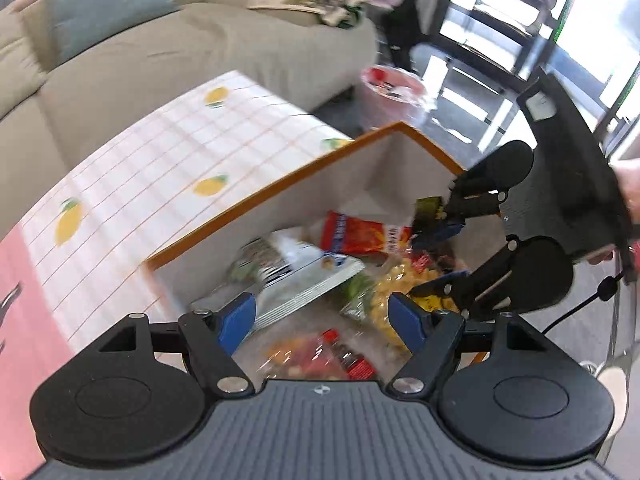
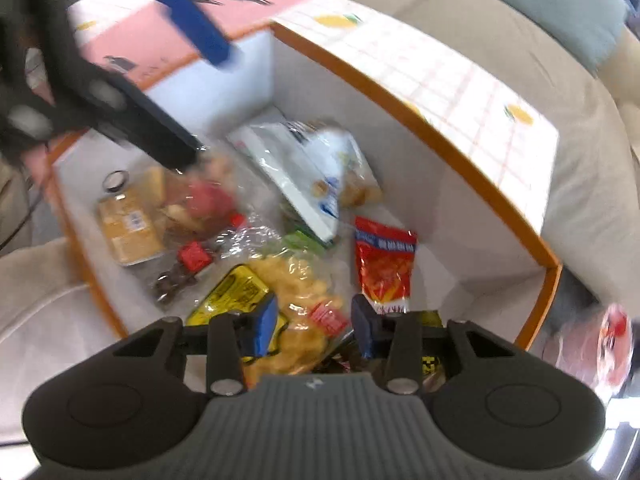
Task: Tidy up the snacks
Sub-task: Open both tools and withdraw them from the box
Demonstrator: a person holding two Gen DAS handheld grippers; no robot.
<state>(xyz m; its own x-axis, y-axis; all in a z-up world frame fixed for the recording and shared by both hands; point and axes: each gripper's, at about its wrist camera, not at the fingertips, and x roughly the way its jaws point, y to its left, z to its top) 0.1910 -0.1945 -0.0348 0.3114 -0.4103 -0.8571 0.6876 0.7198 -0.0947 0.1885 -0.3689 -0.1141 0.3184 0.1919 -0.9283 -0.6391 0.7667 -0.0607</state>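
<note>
Snacks: your packets lie jumbled on the floor of the white box [image 2: 452,216] with the orange rim, which stands on the lemon-print cloth [image 1: 132,184] beside the beige sofa [image 1: 180,64].
Red packet: you have the red packet [image 2: 385,265] lying flat near the box's far wall, apart from both tongs; it also shows in the left view [image 1: 356,236].
White bag: your large white bag [image 2: 304,168] leans across the middle of the pile, tilted, its lower edge over a green wrapper.
Yellow puffs: a clear bag of yellow puffs [image 2: 304,292] sits right under your right gripper.
Tub: a flat yellow tub [image 2: 130,226] lies at the left end of the box, next to a blurred clear bag with red pieces.
Left gripper: your left gripper [image 1: 322,314] hovers above the box with its blue pads spread wide and nothing between them.
Right gripper: your right gripper [image 2: 314,322] is low over the puffs bag, jaws parted, pads not pressing on any packet. In the left view [image 1: 438,248] a dark yellow-marked wrapper [image 1: 428,208] sits by its upper finger; whether it touches, you cannot tell from the blur.
Pink bin: a pink bin [image 1: 394,88] stands on the floor beyond the table.
</note>
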